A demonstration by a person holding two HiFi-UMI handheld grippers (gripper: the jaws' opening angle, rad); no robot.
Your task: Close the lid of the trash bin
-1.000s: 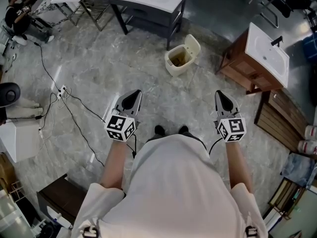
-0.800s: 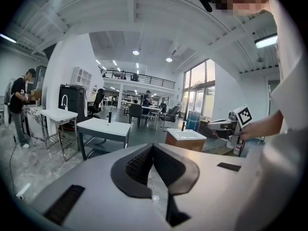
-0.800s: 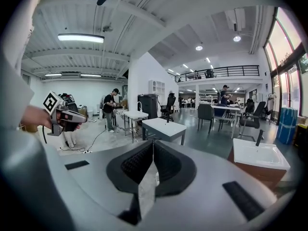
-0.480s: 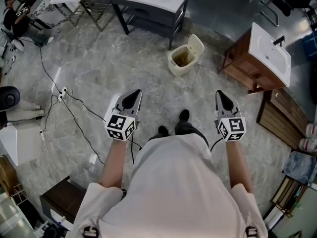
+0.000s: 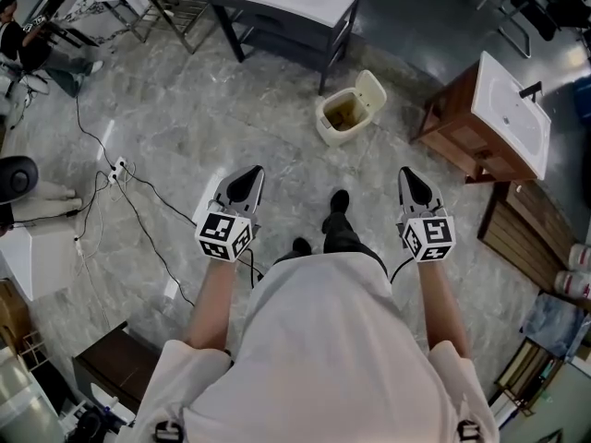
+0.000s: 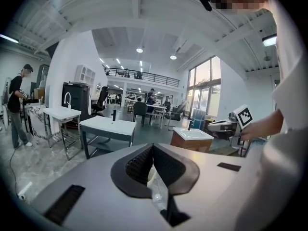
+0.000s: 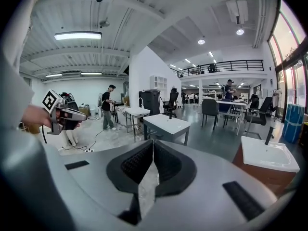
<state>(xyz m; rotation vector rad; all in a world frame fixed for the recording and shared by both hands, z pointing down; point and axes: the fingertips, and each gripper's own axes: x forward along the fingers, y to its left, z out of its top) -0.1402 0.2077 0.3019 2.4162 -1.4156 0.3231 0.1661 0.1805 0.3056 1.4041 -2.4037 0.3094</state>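
Trash bin (image 5: 342,120) sitting open, lid (image 5: 372,92) leaning back, well ahead. Left gripper (image 5: 247,177), right gripper (image 5: 412,179) aiming forward, jaws pressed together, empty, likely pre-reach.

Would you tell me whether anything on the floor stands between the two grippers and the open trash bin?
Nothing visible does. Bare floor lies between the left gripper, the right gripper and the trash bin, whose lid stands open. Only the person's forward shoe is in that stretch.
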